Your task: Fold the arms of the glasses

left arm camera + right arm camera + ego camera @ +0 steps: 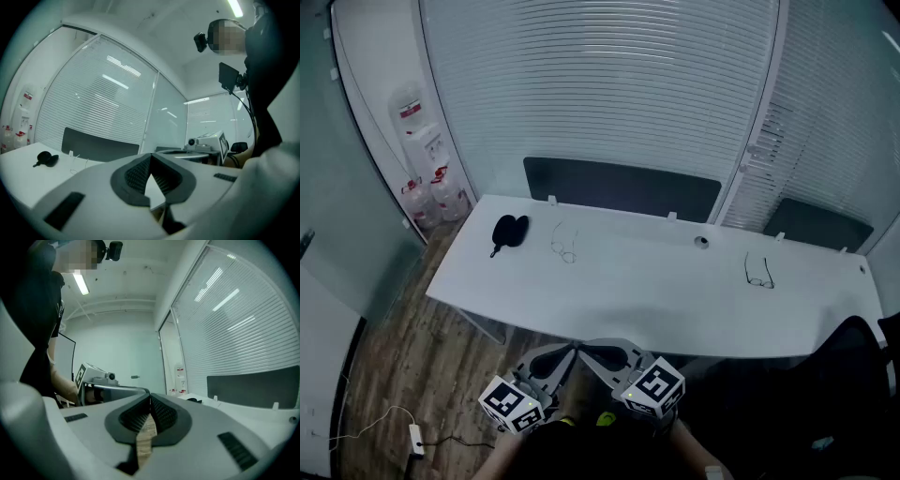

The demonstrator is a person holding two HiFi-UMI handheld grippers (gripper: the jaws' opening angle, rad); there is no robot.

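Observation:
Two pairs of thin-framed glasses lie on the white table [656, 300]: one pair [563, 246] left of the middle, the other pair [758, 272] towards the right. A black glasses case [508, 231] rests near the table's left end, and it also shows small in the left gripper view [46, 159]. Both grippers are held low in front of the table's near edge, well short of the glasses, with their tips pointing at each other. My left gripper [567, 352] [150, 158] is shut on nothing. My right gripper [592, 349] [150, 398] is likewise shut and holds nothing.
A dark partition panel [619, 186] runs along the table's back edge, with blinds behind it. A water dispenser [420, 150] and spare bottles stand at the far left. A black chair [853, 361] sits at the right. A power strip [415, 438] lies on the wood floor.

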